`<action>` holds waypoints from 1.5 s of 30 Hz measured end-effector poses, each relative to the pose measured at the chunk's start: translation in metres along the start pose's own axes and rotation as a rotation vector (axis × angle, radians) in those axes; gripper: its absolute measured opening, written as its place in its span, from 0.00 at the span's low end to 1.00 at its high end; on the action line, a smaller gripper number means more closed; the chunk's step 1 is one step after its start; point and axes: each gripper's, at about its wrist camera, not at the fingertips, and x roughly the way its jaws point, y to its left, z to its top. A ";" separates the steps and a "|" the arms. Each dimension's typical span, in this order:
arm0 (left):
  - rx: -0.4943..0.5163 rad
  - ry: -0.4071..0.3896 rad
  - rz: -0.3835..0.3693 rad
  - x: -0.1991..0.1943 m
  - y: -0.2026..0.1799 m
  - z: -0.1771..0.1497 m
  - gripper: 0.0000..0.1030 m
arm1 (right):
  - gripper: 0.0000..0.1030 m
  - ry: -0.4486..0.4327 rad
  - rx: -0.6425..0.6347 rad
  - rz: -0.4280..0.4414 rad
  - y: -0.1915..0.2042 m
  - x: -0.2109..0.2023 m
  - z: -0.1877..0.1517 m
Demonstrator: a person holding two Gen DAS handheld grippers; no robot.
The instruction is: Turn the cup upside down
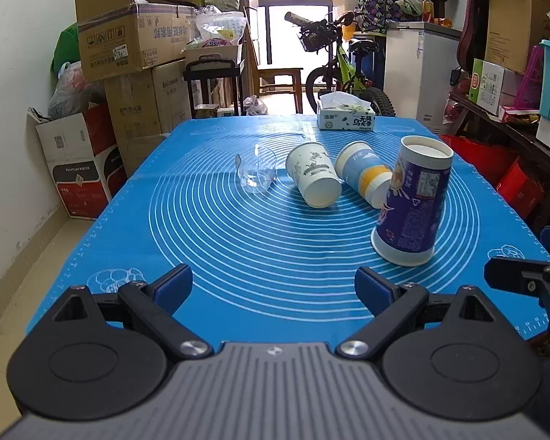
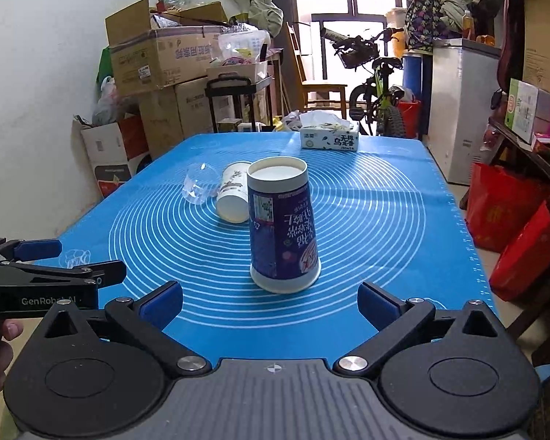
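A tall purple paper cup (image 1: 412,201) (image 2: 280,227) stands upside down on the blue mat (image 1: 238,242) (image 2: 377,220), its base up. A white paper cup (image 1: 313,176) (image 2: 233,194), a blue and yellow cup (image 1: 365,172) and a clear plastic cup (image 1: 256,174) (image 2: 198,183) lie on their sides behind it. My left gripper (image 1: 273,289) is open and empty near the mat's front edge. My right gripper (image 2: 269,304) is open and empty, just in front of the purple cup. The left gripper shows at the left of the right wrist view (image 2: 55,260).
A tissue box (image 1: 346,117) (image 2: 330,135) sits at the mat's far edge. Cardboard boxes (image 1: 128,73) stack at the left. A bicycle (image 1: 343,69), a white freezer (image 1: 421,69) and red bags (image 2: 513,227) stand at the back and right.
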 end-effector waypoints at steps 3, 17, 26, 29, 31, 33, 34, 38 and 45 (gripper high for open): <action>0.010 0.003 -0.003 -0.003 -0.003 -0.004 0.92 | 1.00 0.000 0.003 0.002 0.001 -0.005 -0.003; 0.019 0.010 -0.012 -0.013 -0.010 -0.011 0.92 | 1.00 0.000 0.000 0.000 0.003 -0.020 -0.011; 0.020 0.011 -0.012 -0.013 -0.010 -0.011 0.92 | 1.00 0.004 0.000 -0.001 0.003 -0.022 -0.013; 0.020 0.011 -0.012 -0.013 -0.010 -0.011 0.92 | 1.00 0.006 0.000 -0.001 0.002 -0.022 -0.013; 0.020 0.012 -0.011 -0.013 -0.010 -0.011 0.92 | 1.00 0.007 0.000 -0.002 0.002 -0.022 -0.014; 0.024 0.014 -0.011 -0.012 -0.012 -0.011 0.92 | 1.00 0.008 0.000 -0.001 0.002 -0.022 -0.014; 0.025 0.015 -0.012 -0.012 -0.013 -0.012 0.92 | 1.00 0.008 0.000 -0.001 0.002 -0.022 -0.014; 0.030 0.015 -0.014 -0.012 -0.014 -0.013 0.92 | 1.00 0.013 0.001 0.006 0.002 -0.021 -0.013; 0.034 0.016 -0.012 -0.012 -0.013 -0.013 0.92 | 1.00 0.016 -0.006 0.014 0.004 -0.022 -0.014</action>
